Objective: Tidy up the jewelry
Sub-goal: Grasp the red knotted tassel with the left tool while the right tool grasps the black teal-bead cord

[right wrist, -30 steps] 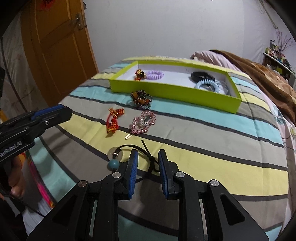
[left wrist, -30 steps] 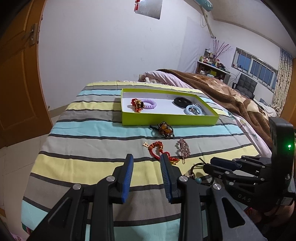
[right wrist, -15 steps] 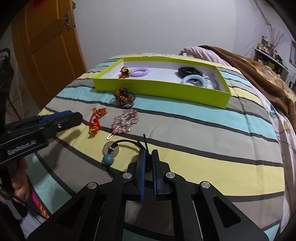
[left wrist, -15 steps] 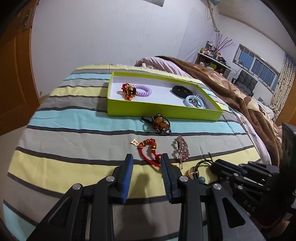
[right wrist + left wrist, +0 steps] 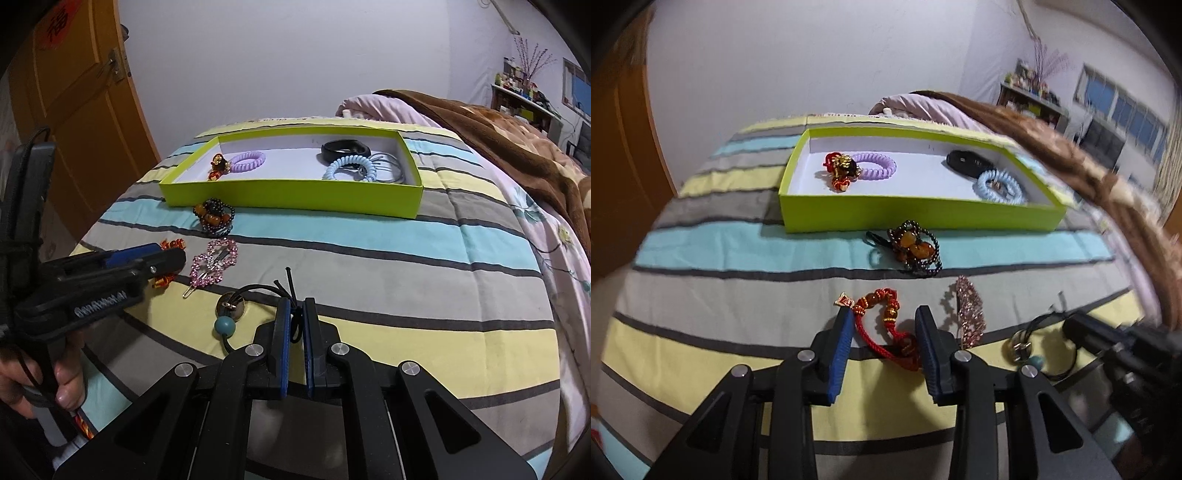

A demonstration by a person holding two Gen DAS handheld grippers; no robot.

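The right claw (image 5: 293,325) is clamped on the knotted black cord of a hair tie (image 5: 255,295); its blue pads (image 5: 282,332) pinch the cord, whose loose ends stick up at 12 o'clock from the tips. The tie's loop lies on the striped bedspread (image 5: 424,266) toward 9 o'clock of the pads, carrying a metal disc (image 5: 231,308) and a teal bead (image 5: 224,326).

The left claw (image 5: 884,334) is spreading, jaws wide, with a red cord bracelet (image 5: 882,321) lying between the pads (image 5: 840,347) on the bedspread, untouched as far as the left view shows. At 2 o'clock of that claw lies a pink rhinestone clip (image 5: 969,314), just beside the bracelet. Farther out at 12 o'clock sits a dark bead bracelet (image 5: 916,247) with amber stones, just in front of the green box (image 5: 923,218).

Inside the box, a purple coil tie (image 5: 875,165) lies at the left end, touching a red-and-gold charm (image 5: 840,170). At the right end are a black band (image 5: 967,161) and a blue coil tie (image 5: 1001,186); the right view also shows thin grey rings (image 5: 391,166) next to them.

In the right view, a hand (image 5: 40,373) at 8 o'clock grips the left claw's handle. A brown blanket (image 5: 517,140) covers the bed at 2 o'clock, and an orange door (image 5: 81,92) stands at 10 o'clock.
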